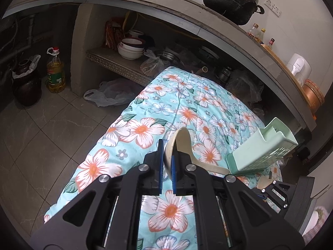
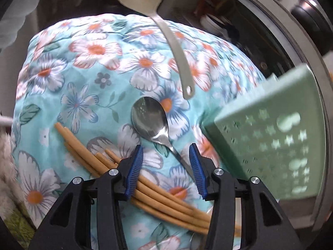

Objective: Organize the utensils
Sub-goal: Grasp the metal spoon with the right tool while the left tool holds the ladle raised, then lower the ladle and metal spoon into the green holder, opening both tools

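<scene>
The left gripper (image 1: 167,162) had its jaws pinched on the bowl of a cream ladle (image 1: 179,145), and the ladle's handle ran to the right, toward a pale green utensil holder (image 1: 260,150). This holder lay tilted on its side at the right edge of a flowered cloth (image 1: 145,114), which was light blue with white and orange flowers. In the right wrist view the same ladle (image 2: 177,48) hung above the cloth (image 2: 83,62), with the hole at the end of its handle just above a metal spoon (image 2: 150,120).

The right gripper (image 2: 166,162) had its jaws spread apart, and no pad pressed on anything. The metal spoon lay on the cloth with its bowl in front of the fingertips and its thin handle passing under the gap between them. A bundle of tan chopsticks (image 2: 145,189) lay across the cloth below the jaws. The green holder (image 2: 270,145) was just to the right of the right gripper, blurred in that view.
</scene>
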A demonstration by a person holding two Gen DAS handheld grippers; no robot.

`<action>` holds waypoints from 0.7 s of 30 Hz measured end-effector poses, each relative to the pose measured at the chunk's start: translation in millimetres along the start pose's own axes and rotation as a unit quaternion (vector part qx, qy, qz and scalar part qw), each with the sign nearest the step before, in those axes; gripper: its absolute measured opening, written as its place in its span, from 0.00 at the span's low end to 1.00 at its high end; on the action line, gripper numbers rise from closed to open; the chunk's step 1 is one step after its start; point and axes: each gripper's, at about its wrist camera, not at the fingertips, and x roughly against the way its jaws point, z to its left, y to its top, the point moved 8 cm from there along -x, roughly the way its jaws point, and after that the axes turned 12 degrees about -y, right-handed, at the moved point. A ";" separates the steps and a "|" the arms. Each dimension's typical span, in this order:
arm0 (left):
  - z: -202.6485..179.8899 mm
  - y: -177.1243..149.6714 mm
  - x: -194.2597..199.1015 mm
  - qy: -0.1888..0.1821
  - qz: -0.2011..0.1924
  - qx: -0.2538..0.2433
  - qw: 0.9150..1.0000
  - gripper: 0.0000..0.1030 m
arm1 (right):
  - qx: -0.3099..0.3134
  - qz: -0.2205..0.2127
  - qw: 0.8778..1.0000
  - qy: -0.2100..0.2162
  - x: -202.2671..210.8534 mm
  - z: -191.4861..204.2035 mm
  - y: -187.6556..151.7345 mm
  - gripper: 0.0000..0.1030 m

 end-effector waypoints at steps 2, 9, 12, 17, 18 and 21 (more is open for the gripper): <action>1.2 -0.1 -0.6 0.000 0.000 0.002 1.000 0.05 | 0.019 -0.010 1.000 -0.004 -0.7 5.5 7.3 0.44; 7.1 -1.9 -2.9 0.003 0.002 0.010 1.000 0.05 | -0.012 -0.024 1.000 -0.005 -12.8 12.6 34.9 0.37; 8.4 -1.3 -3.5 0.005 0.002 0.011 1.000 0.05 | -0.035 -0.026 0.999 0.010 -21.7 11.9 39.0 0.17; 8.2 -0.1 -1.9 0.007 0.000 0.010 1.000 0.05 | -0.039 -0.034 0.998 -0.019 -17.7 20.8 44.4 0.09; 8.3 0.1 -1.3 0.007 -0.001 0.010 1.000 0.05 | -0.034 -0.036 0.998 -0.028 -15.1 22.0 44.0 0.08; 9.4 1.7 0.6 0.009 -0.004 0.011 1.000 0.05 | -0.005 -0.043 0.996 -0.076 -11.7 27.3 45.1 0.08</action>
